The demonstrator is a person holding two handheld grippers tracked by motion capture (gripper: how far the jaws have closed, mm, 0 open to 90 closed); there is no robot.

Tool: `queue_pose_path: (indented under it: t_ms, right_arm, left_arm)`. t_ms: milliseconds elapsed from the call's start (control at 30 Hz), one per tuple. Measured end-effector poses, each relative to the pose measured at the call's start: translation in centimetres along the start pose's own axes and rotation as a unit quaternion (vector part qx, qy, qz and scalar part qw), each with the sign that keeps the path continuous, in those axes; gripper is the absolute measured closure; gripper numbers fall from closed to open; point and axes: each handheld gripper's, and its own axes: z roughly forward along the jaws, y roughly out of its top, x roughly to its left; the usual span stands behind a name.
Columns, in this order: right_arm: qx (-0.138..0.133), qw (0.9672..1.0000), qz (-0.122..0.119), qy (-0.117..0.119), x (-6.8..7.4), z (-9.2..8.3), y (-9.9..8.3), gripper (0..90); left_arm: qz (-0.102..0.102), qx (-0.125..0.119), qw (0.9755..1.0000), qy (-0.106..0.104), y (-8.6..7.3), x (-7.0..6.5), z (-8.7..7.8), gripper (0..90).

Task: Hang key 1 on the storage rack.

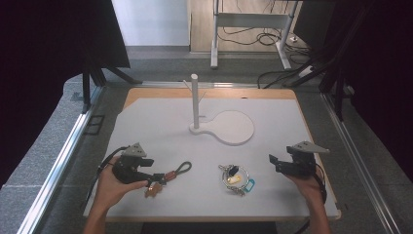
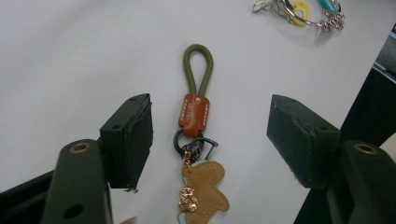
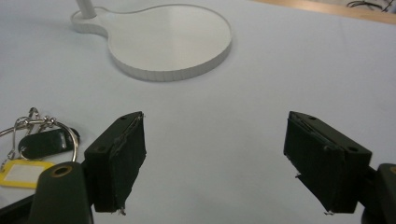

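One white surface [image 1: 160, 126] carries everything, with a strip of wood showing along its far and right edges. On it stands one white stand [image 1: 234, 127]: a round flat disc joined to a small foot from which a single upright post [image 1: 195, 100] rises, set toward the far middle. Wide bare room lies all round the stand, and the whole left half and far right corner of the surface are open.

Two claws come in at the near side, one in each hand. The left claw [image 1: 158, 178] rests low at the near left, its jaws spread wide apart and gripping nothing; in the left gripper view one keychain [image 2: 196, 140] lies flat on the surface between the jaws, touching neither. It has an olive cord loop [image 2: 198, 67], a brown leather sleeve, a dark ring and clasp, and a tan figure charm [image 2: 205, 191] nearest the camera. The right claw [image 1: 272, 160] hovers at the near right, near the surface's right edge, jaws also spread and holding nothing, with bare white between them.

Between the two claws lies one bunch of keys and tags [image 1: 236, 178] on metal rings, with a black fob, a yellow tag [image 3: 21, 171] and a blue tag [image 1: 249, 185], well apart from the keychain and the stand.
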Motion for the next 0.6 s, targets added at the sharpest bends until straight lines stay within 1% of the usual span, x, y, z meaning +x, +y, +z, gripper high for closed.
queue_pose_path:
  t_ms: [100,200,267,367,467,567,600]
  right_arm:
    - [-0.013,0.9999,0.009,-0.003,-0.6,-0.6,-0.4,22.3]
    - [-0.017,0.9997,0.02,0.0,-1.0,-0.8,-0.5,24.8]
    - [-0.016,0.9997,0.017,0.001,-0.9,-0.8,-0.6,26.6]
    - [-0.002,1.0,0.004,0.004,-0.5,-0.5,-0.6,26.9]
    - [0.009,0.9999,0.006,0.009,-0.4,-0.4,-0.6,25.9]
    - [0.014,0.9999,0.005,0.005,-0.4,-0.4,-0.6,25.9]
    - [0.018,0.9998,0.002,0.004,-0.5,-0.3,-0.7,25.6]
  left_arm:
    - [-0.003,-0.006,1.0,0.001,-0.1,0.0,-0.2,30.2]
    - [0.0,-0.001,1.0,0.004,-0.2,-0.2,-0.3,30.0]
    - [0.001,-0.002,1.0,0.004,-0.2,-0.2,-0.4,29.9]
    - [-0.001,-0.004,1.0,0.006,-0.2,-0.2,-0.4,29.8]
    - [-0.002,-0.007,1.0,0.006,-0.4,-0.4,-0.6,29.8]
    - [0.001,-0.007,0.9999,0.009,-0.7,-0.5,-1.0,30.7]
    - [0.0,-0.013,0.9999,0.011,-0.8,-0.4,-1.2,30.8]
